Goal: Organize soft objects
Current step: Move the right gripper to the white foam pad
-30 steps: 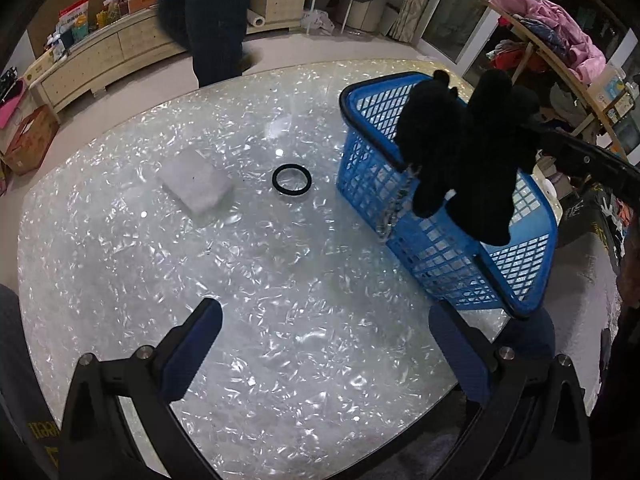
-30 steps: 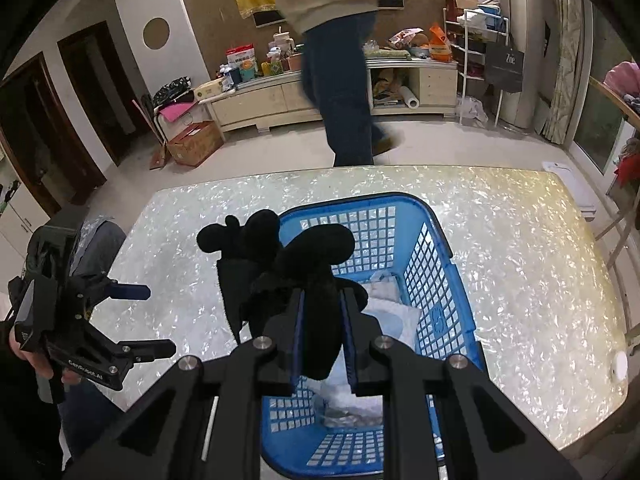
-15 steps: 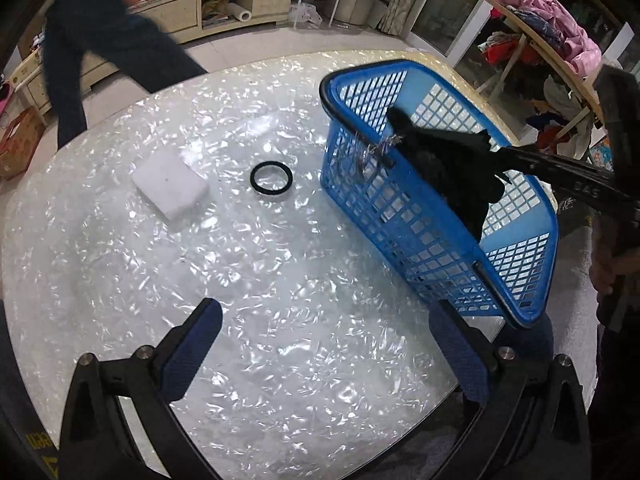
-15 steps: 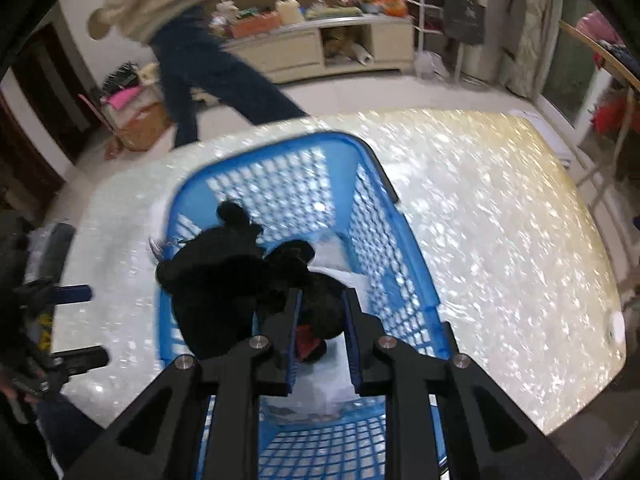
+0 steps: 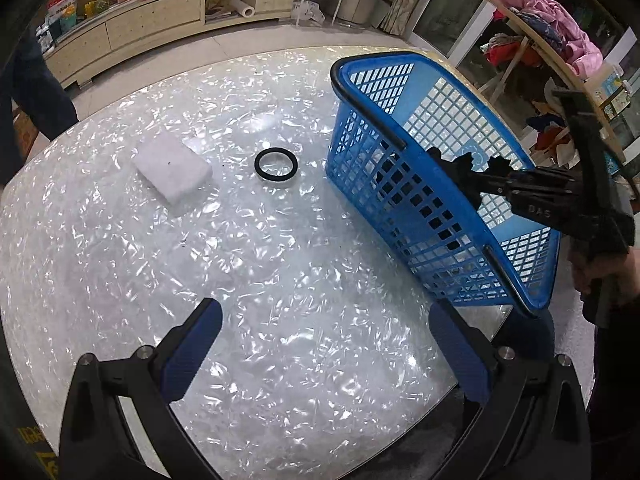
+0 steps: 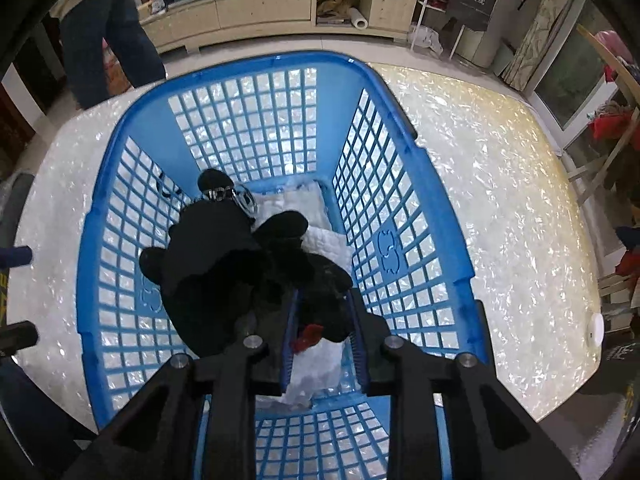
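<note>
The black plush toy [image 6: 224, 264] lay inside the blue basket [image 6: 404, 216] on white padding, part of it between the right gripper [image 6: 320, 320]'s opening jaws, where its fur, apparently, could snag a pad and lift out, while the left gripper [image 5: 320, 356] hung wide apart, empty.

"DAS" on right tongs [image 5: 472, 184]

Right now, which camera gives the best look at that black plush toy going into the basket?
The right wrist view: the black plush toy fills the middle, lying inside the blue basket on white padding, between the opening jaws of the right gripper. The left wrist view shows only dark patches of it through the basket's mesh wall.
</note>
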Demonstrator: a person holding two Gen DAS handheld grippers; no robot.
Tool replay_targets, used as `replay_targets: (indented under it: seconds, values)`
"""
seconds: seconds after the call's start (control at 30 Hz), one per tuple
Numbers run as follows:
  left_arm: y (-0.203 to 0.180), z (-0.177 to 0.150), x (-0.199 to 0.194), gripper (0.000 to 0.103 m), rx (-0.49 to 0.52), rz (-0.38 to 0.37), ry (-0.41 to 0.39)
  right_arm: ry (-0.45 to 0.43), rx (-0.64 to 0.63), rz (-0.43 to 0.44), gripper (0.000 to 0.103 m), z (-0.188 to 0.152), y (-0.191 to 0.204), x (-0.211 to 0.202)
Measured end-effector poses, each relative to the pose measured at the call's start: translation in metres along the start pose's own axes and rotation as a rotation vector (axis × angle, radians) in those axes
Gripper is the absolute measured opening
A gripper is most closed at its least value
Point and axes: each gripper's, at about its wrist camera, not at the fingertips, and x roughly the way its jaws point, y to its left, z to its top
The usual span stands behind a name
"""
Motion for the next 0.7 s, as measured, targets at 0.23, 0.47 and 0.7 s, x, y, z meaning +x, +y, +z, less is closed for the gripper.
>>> replay_targets:
  seconds: [0.23,0.47,0.7]
  values:
    - [0.006,-0.012,-0.019,0.103,0.010,0.016,-0.042,-0.022,0.012,-0.052,0.069,-0.013,0.007,-0.023]
    - [0.026,-0.024,-0.042,0.103,-0.017,0.045,-0.082,-0.085,-0.032,-0.043,0.102,-0.018,0.042,-0.065]
    - [0.046,-0.037,-0.068,0.103,-0.058,0.109,-0.169,-0.176,-0.114,0.010,0.102,-0.010,0.095,-0.096]
